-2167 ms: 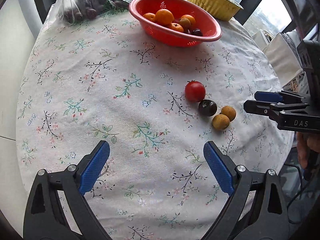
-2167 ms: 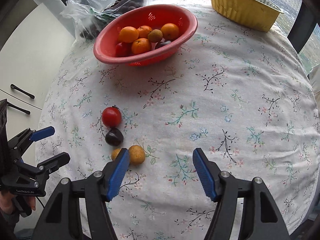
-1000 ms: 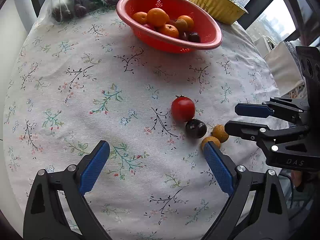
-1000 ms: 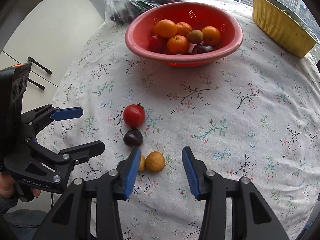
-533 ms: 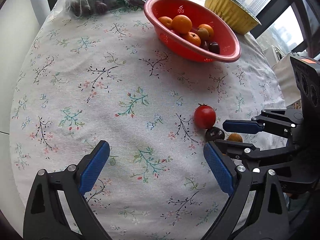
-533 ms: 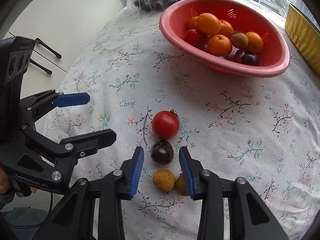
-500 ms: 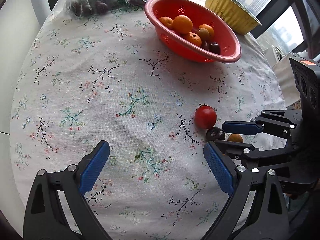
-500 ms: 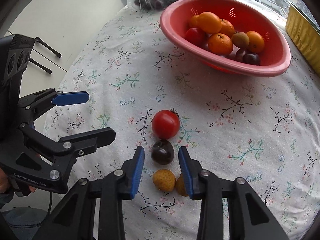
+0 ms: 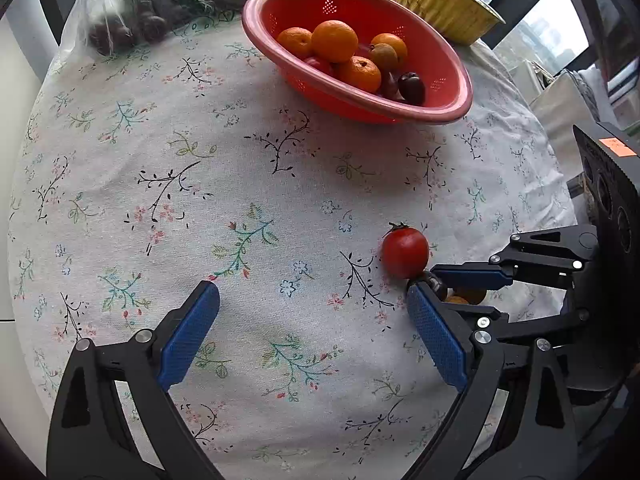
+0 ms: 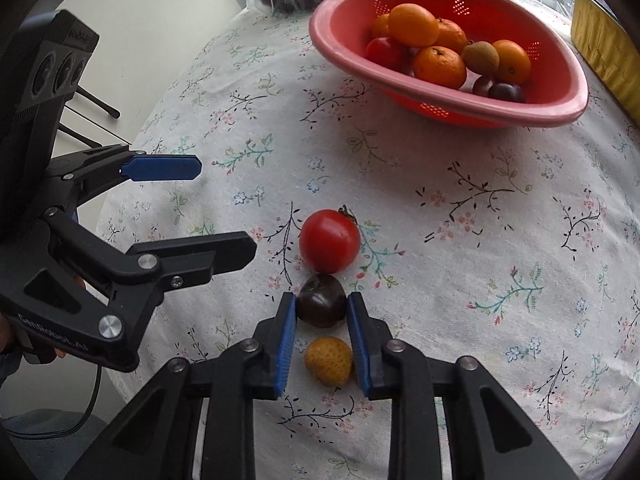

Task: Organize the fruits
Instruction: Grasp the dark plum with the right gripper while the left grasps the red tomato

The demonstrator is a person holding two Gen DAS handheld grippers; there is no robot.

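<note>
A red tomato (image 10: 329, 240), a dark plum (image 10: 321, 306) and a yellow-brown fruit (image 10: 329, 360) lie in a row on the floral cloth. My right gripper (image 10: 321, 312) has its blue pads against both sides of the dark plum, the yellow-brown fruit between the fingers behind it. In the left wrist view the right gripper (image 9: 440, 280) sits just right of the tomato (image 9: 405, 252). My left gripper (image 9: 312, 336) is open and empty above the cloth, left of the tomato. A red colander (image 10: 556, 116) holding oranges, a tomato and plums stands at the back.
A plastic bag of dark fruit (image 9: 132, 20) lies at the back left. A yellow foil tray (image 9: 436, 0) stands behind the colander (image 9: 452, 108). The table edge falls away close behind the right gripper. A second yellow-brown fruit (image 9: 470, 294) shows partly behind the fingers.
My right gripper moved forward over the yellow-brown fruits and narrowed its fingers onto the dark plum. My left gripper stayed open and drifted a little closer to the tomato.
</note>
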